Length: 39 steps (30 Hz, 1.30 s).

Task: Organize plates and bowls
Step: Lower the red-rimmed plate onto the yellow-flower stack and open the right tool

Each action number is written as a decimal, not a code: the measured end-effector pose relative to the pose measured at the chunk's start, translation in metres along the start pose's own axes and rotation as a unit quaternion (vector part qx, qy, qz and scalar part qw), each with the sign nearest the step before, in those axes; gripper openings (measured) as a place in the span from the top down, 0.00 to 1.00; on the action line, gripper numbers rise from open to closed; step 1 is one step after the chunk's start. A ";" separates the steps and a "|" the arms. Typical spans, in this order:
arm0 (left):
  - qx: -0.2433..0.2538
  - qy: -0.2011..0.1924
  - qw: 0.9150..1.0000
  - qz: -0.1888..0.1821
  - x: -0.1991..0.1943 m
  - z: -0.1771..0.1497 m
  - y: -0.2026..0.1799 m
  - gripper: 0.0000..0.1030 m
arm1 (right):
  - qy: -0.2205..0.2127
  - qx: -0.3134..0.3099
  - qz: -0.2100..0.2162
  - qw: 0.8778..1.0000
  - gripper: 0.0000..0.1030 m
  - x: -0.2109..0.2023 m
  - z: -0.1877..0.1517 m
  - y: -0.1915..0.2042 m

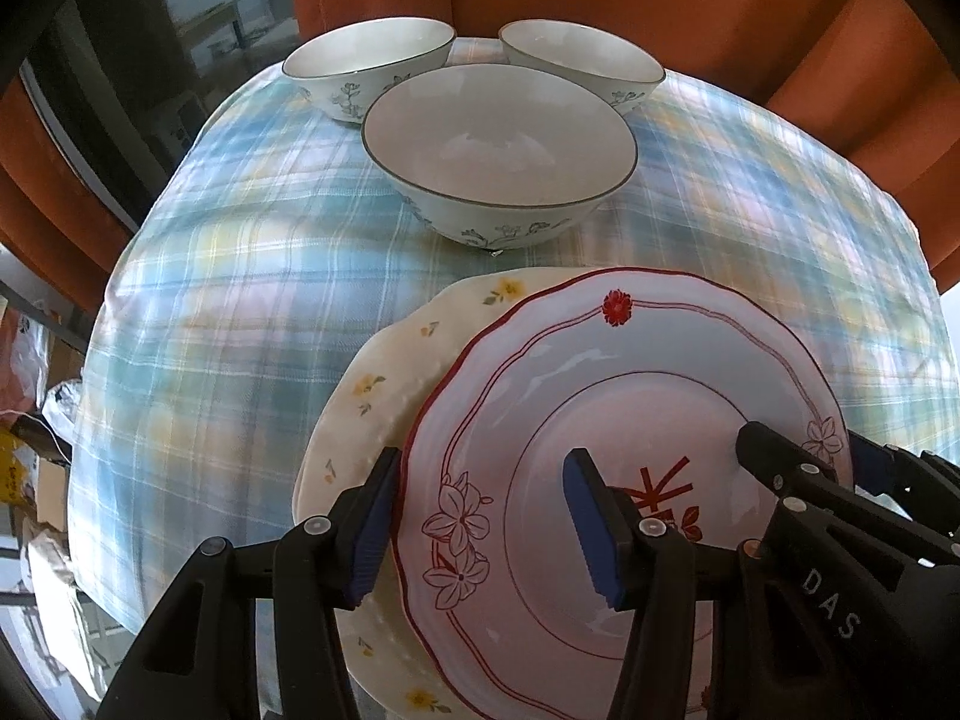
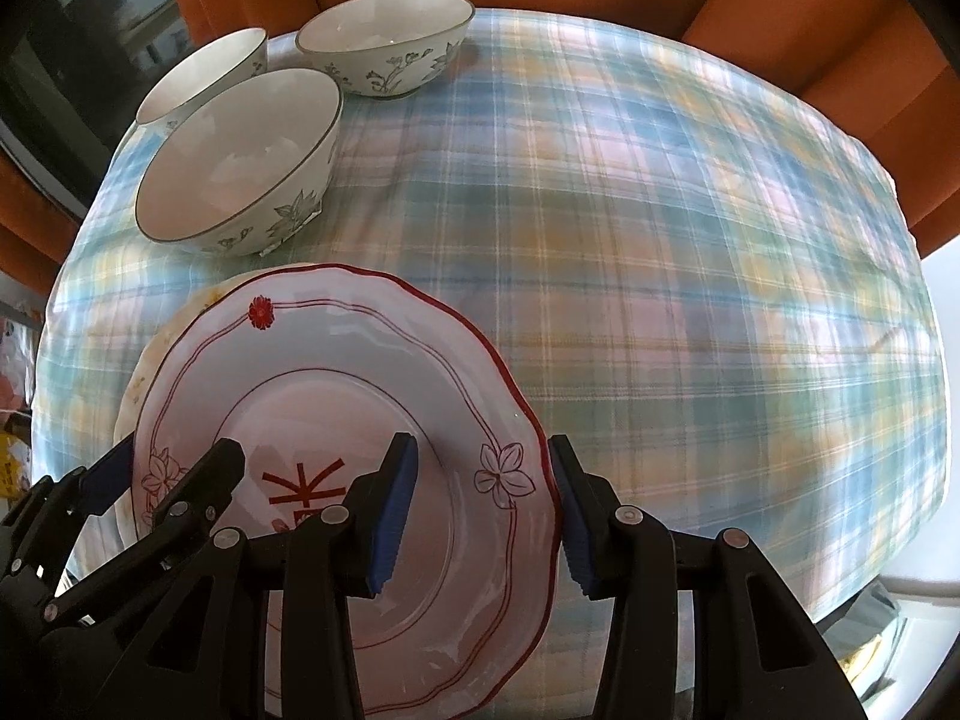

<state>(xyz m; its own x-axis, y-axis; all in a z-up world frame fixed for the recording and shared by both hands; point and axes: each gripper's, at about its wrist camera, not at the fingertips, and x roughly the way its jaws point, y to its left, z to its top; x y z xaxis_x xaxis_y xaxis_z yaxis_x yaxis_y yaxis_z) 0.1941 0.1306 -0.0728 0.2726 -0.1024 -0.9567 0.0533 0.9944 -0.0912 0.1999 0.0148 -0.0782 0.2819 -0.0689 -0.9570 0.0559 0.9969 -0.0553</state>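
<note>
1. Because the red-trimmed plate [image 2: 360, 438] is glazed ceramic, I judge it stiff, fairly heavy, slick and breakable; a knock against the plate under it could chip either one.
2. It lies on top of a cream plate with yellow flowers [image 1: 384, 372], shifted toward the right, at the near edge of the table covered by a plaid tablecloth [image 2: 690, 300].
3. The best hold looks to be the scalloped rim, taken from two opposite sides, since the smooth centre offers nothing to pinch.
4. The left gripper [image 1: 486, 534] stands released, with one pad outside the plate's left rim and the other over its inner well, not pressing.
5. The right gripper [image 2: 483, 504] is likewise spread, straddling the right rim with one pad inside and one outside; a small gap shows at the outer pad.
6. Three floral bowls sit toward the far left of the table: a near bowl [image 1: 498, 156], a far left bowl [image 1: 369, 63] and a far right bowl [image 1: 579, 60], close together.
7. Hard to make out: the near rims of both plates are cut off by the gripper bodies, most of the cream plate is covered, and whether any pad touches the glaze cannot be told.
</note>
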 end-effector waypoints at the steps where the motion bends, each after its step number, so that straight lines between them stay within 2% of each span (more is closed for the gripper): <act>1: 0.002 -0.001 1.000 0.002 0.000 -0.001 -0.001 0.47 | -0.001 0.001 0.000 1.000 0.53 0.000 0.000 0.000; 5: 0.012 -0.001 1.000 0.013 0.000 -0.003 -0.003 0.45 | -0.001 0.005 0.006 1.000 0.53 0.000 -0.001 -0.002; 10: 0.028 0.008 0.999 0.013 0.002 -0.007 -0.008 0.35 | 0.004 0.025 0.026 0.999 0.54 -0.003 -0.007 -0.013; 14: 0.031 0.007 0.999 0.016 0.003 -0.008 -0.009 0.35 | -0.012 0.044 0.042 0.998 0.62 -0.010 -0.012 -0.023; 16: 0.032 0.007 0.999 0.016 0.002 -0.008 -0.009 0.35 | -0.025 0.042 0.044 0.998 0.72 -0.016 -0.013 -0.022; 18: 0.034 0.007 0.999 0.018 0.002 -0.008 -0.009 0.35 | -0.036 0.035 0.041 0.998 0.77 -0.022 -0.014 -0.018; 24: 0.019 0.013 1.000 0.017 -0.005 -0.009 -0.005 0.35 | -0.039 0.021 0.031 0.999 0.77 -0.023 -0.015 -0.011; 31: 0.010 0.006 0.999 0.041 -0.006 -0.009 0.004 0.32 | -0.013 0.021 0.054 0.998 0.76 -0.007 -0.016 -0.003; 37: 0.024 -0.002 0.999 0.042 -0.003 -0.009 0.000 0.25 | -0.015 0.020 0.046 0.999 0.75 -0.004 -0.014 0.002; 39: 0.028 -0.001 0.999 0.037 -0.002 -0.009 -0.001 0.20 | -0.015 0.017 0.041 0.999 0.74 -0.004 -0.014 0.004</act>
<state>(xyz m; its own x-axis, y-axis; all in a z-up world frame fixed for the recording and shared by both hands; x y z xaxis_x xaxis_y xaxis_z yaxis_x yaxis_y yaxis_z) 0.1846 0.1298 -0.0735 0.2796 -0.0291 -0.9597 0.0867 0.9962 -0.0050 0.1859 0.0194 -0.0786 0.3156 0.0109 -0.9488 0.0641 0.9974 0.0328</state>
